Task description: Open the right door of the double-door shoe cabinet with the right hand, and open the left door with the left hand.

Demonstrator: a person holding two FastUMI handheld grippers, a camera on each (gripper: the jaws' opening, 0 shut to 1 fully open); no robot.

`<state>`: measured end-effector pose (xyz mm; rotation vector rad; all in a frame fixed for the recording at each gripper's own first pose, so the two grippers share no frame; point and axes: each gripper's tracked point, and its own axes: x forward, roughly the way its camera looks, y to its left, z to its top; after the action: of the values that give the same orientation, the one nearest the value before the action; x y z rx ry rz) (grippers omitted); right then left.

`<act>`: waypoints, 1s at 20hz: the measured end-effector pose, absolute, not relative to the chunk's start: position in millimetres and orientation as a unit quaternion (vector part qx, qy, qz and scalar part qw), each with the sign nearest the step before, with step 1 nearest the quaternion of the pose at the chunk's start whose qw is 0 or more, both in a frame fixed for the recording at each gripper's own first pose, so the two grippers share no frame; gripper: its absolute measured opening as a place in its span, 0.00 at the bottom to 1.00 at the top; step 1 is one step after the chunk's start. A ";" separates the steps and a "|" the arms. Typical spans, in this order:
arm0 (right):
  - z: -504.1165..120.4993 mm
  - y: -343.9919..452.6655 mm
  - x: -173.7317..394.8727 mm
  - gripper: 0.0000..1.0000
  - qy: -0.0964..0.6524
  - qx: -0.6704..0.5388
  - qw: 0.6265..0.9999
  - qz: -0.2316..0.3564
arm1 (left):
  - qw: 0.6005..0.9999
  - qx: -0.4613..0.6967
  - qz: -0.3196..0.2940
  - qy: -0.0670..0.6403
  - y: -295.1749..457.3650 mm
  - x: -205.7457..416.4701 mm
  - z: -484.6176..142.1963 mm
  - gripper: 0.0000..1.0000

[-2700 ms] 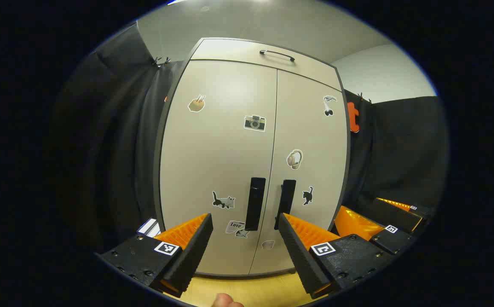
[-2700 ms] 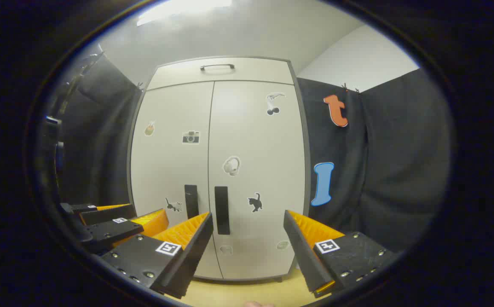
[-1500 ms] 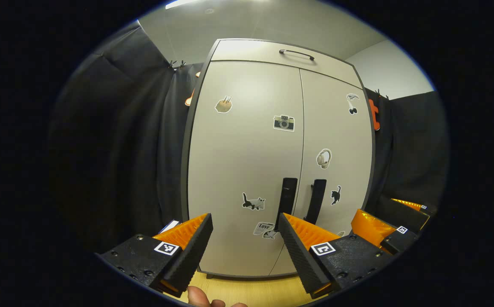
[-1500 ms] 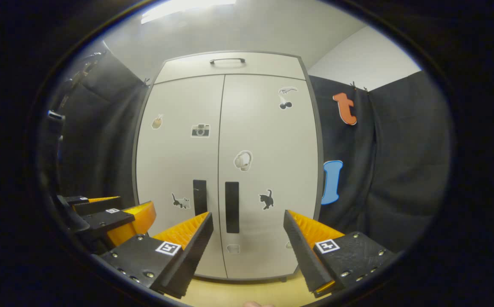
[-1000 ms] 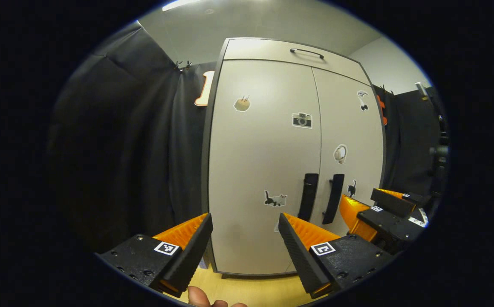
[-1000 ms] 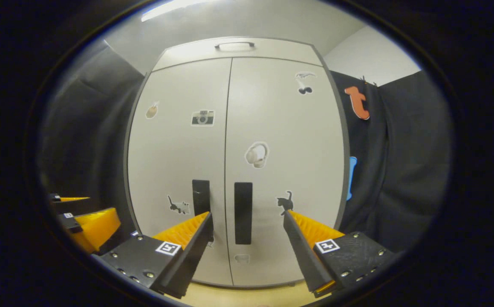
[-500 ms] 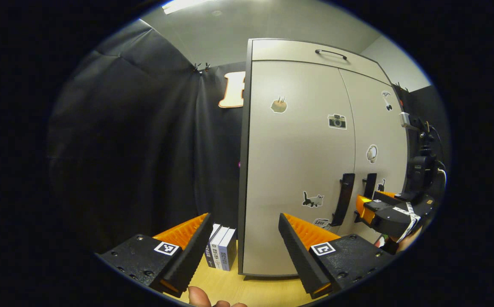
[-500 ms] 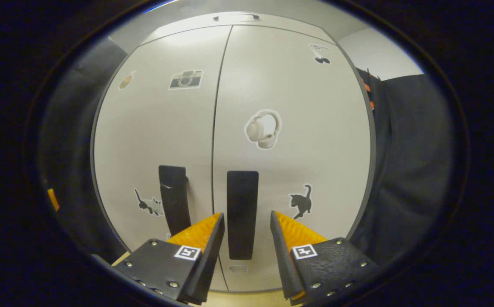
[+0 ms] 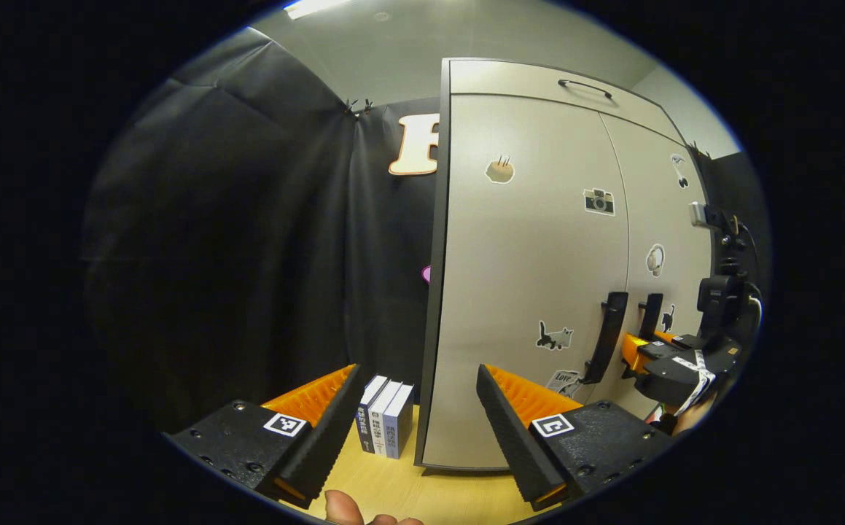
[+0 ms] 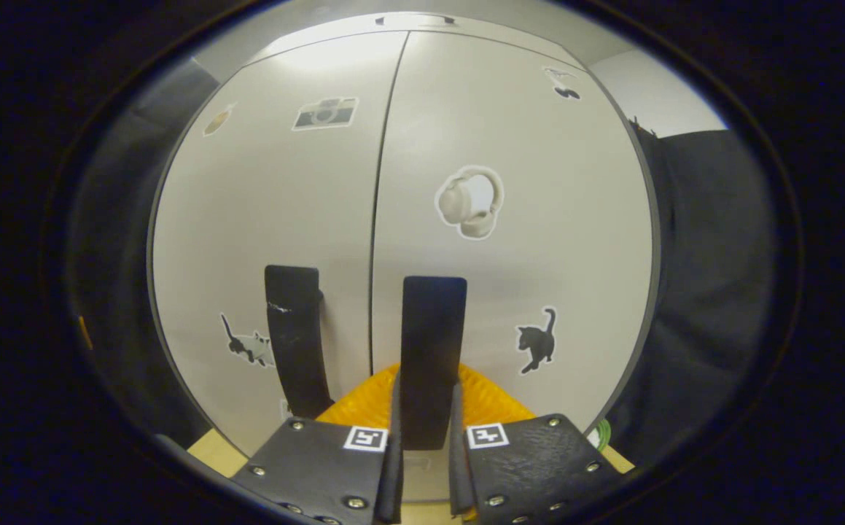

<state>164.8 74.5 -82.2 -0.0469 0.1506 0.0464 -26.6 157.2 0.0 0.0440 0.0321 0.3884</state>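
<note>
While legible only as "Love", a sticker (image 9: 562,379) by the left door handle (image 9: 606,337).

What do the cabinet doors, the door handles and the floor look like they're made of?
Cabinet doors: probably laminated board, smooth matte beige with a soft light sheen and stickers lying flat.
Right door handle, with the right gripper closed on it: matte black, plastic or coated metal; I can't tell which. The left door handle looks alike.
Floor: light wood or wood-look laminate.
</note>
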 end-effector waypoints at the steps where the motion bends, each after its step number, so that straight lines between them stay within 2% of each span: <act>1: -82.1 73.7 164.9 0.25 0.078 -0.021 0.996 0.027 | 0.981 0.022 0.191 0.017 155.5 -27.4 -0.8 0.96; 2: -82.6 73.5 162.6 0.25 0.079 -0.012 0.996 0.027 | 0.982 0.022 0.189 0.017 154.0 -27.7 -0.8 0.96; 3: -81.3 74.1 161.6 0.15 0.078 -0.014 0.996 0.030 | 0.982 0.023 0.187 0.018 151.8 -26.8 -1.4 0.96; 20: -73.0 68.5 140.8 0.15 0.074 -0.003 0.991 0.112 | 0.989 0.023 0.144 0.026 102.0 -25.9 -12.3 0.96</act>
<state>140.8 68.5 -73.0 -0.0054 0.1478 0.2253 -25.9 102.0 -12.3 0.0467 0.0514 0.2881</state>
